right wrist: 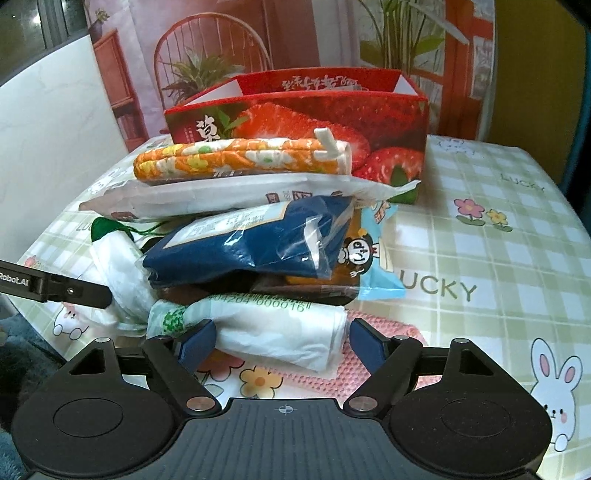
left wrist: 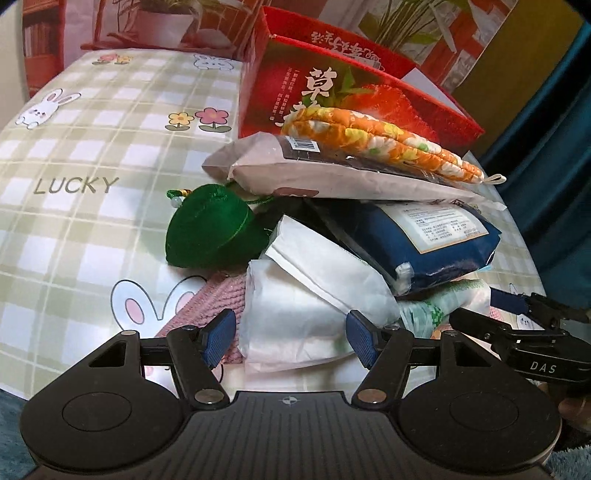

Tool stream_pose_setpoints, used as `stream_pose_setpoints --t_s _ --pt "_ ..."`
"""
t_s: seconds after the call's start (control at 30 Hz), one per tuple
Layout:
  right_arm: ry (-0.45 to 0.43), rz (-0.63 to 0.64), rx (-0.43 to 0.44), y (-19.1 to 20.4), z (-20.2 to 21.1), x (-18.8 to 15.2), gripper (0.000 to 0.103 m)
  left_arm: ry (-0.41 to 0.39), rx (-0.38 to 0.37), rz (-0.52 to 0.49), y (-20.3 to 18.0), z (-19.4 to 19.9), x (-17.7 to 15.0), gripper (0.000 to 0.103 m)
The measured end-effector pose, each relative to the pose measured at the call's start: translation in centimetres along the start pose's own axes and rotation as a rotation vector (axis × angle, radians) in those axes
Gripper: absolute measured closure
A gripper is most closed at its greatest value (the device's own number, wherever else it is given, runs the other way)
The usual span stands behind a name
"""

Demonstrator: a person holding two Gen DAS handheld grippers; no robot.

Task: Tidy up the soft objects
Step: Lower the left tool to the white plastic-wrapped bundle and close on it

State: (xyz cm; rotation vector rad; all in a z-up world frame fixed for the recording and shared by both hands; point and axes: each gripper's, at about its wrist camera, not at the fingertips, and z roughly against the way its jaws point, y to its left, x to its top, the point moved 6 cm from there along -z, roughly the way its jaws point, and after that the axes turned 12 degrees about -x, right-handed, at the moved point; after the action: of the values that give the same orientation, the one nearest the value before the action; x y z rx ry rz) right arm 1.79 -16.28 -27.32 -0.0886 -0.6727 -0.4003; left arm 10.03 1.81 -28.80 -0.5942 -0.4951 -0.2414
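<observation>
Left gripper (left wrist: 291, 341) pitched down, blue pads (left wrist: 218, 341) spread apart at the near edge; right gripper (right wrist: 282, 345) same downward tilt, pads (right wrist: 365, 345) also apart; each shows as a black finger at the edge of the other's view, side by side and close.

A bench covered with a pale green checked cloth (right wrist: 480, 236) printed with white rabbits, small flowers and the word LUCKY fills the foreground. Behind it hangs a printed backdrop (right wrist: 229, 44) showing a round-backed red chair, potted plants and red-orange shelves. A plain white panel (right wrist: 48, 122) stands at the left in the right wrist view, with a dark window (right wrist: 40, 22) above it. Teal fabric (left wrist: 546, 122) hangs at the right edge of the left wrist view.
</observation>
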Motion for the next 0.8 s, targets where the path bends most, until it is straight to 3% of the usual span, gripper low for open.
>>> stream_pose_setpoints --t_s 0.2,0.43,0.5,0.6,0.8 --pt "0.014 -0.027 0.02 -0.3 -0.3 -0.2 0.027 -0.008 0.004 -0.027 -0.6 -0.1 -0.1 0.048" --pt "0.018 -0.037 0.026 -0.3 -0.4 -0.3 0.027 -0.005 -0.007 -0.01 -0.3 -0.1 -0.1 0.049" --pt "0.017 -0.045 0.028 -0.4 -0.4 -0.3 0.027 -0.009 -0.004 -0.01 -0.3 -0.1 -0.1 0.057" --pt "0.008 -0.057 0.028 -0.6 -0.3 -0.2 0.033 -0.02 -0.004 -0.013 -0.3 0.0 -0.1 0.062" --pt "-0.01 -0.088 0.034 -1.2 0.2 0.0 0.056 -0.049 0.001 -0.027 -0.5 0.6 0.1 0.074"
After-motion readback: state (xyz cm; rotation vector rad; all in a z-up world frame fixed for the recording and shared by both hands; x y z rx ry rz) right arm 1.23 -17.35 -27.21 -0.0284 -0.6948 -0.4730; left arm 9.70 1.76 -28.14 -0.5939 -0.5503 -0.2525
